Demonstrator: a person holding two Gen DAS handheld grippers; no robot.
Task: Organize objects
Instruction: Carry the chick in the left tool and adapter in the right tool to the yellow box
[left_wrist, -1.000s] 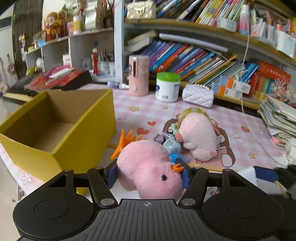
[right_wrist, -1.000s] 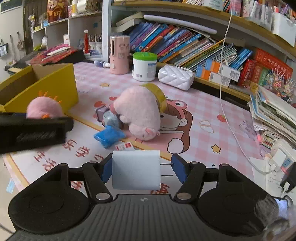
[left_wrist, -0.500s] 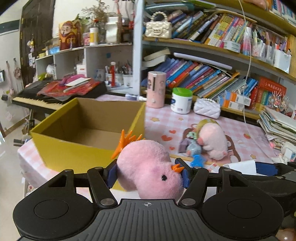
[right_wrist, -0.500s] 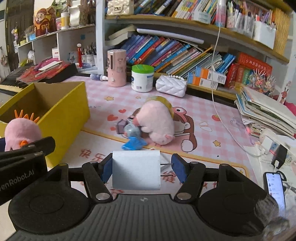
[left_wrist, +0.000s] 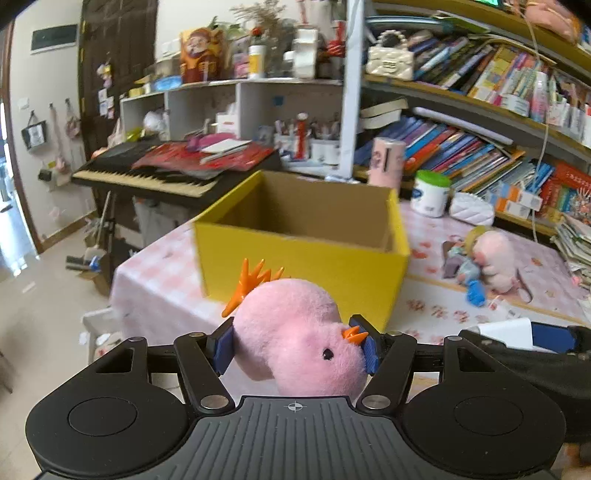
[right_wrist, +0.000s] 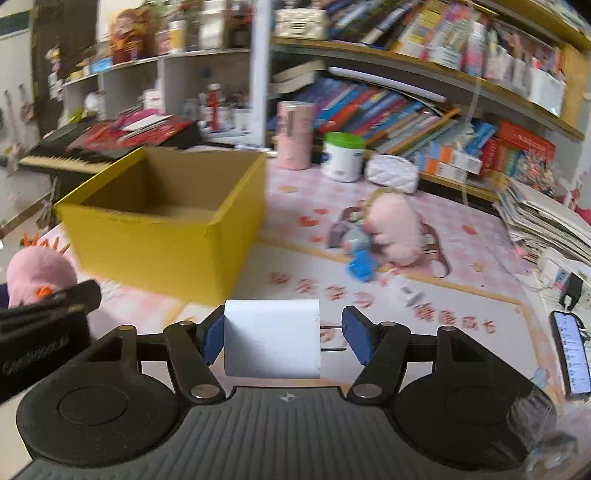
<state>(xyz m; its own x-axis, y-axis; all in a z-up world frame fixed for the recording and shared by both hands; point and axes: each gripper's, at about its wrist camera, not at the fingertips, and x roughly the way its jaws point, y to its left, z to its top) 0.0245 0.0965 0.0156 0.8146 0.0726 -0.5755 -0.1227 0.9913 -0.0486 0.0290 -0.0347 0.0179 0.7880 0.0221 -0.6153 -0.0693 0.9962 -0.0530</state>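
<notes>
Currently, the left claw (left_wrist: 295, 345) is gripping a fluffy pink plush bird with an orange crest and beak (left_wrist: 295, 332), its blue pads pressing into both sides of the body; the right claw (right_wrist: 282, 339) is holding a white, rounded plastic charger block with two metal prongs (right_wrist: 271, 338), one pad on its flat side and the other at the prong tips. Both things are hanging in the air just in front of an open yellow cardboard box with a plain brown inside (left_wrist: 303, 243), which is sitting on a tabletop covered in pink checked cloth (left_wrist: 436, 310); farther along the tabletop another pink plush toy (right_wrist: 397, 230) is lying among small blue and grey trinkets.

The bird looks light and squashy, so a grip across its middle is likely holding well; the charger looks hard and smooth, and I judge it could twist or slip, being pinched partly by its thin prongs; its flat faces would suit better.

Red characters are printed on the cloth, too blurred to read; pale lettering on the left claw's housing in the right view is also unreadable.
</notes>
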